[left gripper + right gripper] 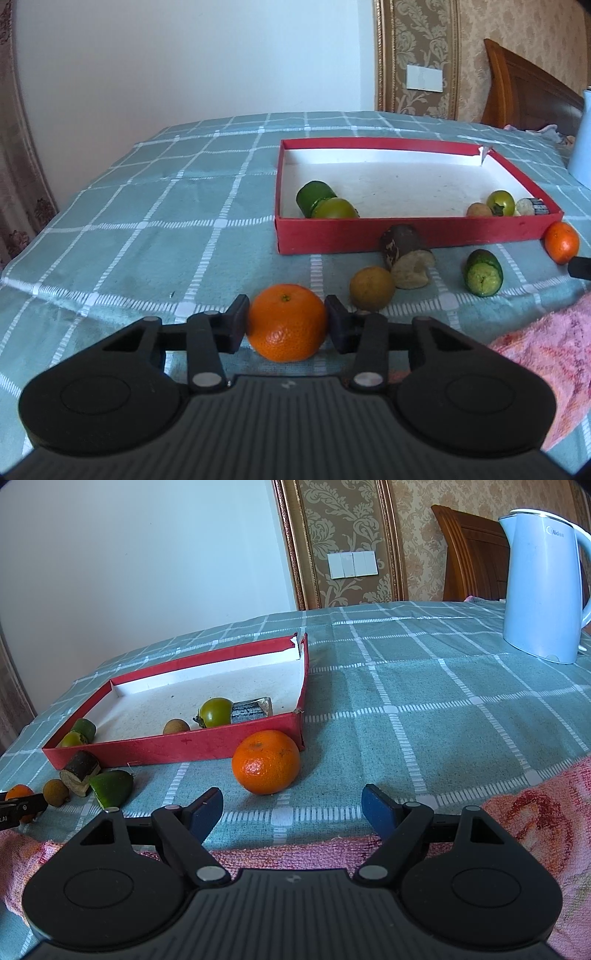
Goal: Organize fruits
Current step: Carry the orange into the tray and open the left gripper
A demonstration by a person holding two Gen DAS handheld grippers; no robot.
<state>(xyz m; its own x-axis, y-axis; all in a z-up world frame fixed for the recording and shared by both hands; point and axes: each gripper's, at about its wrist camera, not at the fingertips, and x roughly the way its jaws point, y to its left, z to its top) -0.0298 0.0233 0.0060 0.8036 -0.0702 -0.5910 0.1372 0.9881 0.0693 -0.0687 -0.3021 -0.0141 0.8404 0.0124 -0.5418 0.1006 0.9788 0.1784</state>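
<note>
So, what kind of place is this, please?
Probably a room in a home: patterned wallpaper, a wooden headboard behind the cloth-covered table, and an electric kettle standing on it.

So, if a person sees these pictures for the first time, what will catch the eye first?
Probably the bright orange mandarin between the pads of the left claw, near the front edge of the checked tablecloth. Next, the red box behind it, with a few fruits inside. A second mandarin lies at the box's corner, ahead of the open right claw.
</note>
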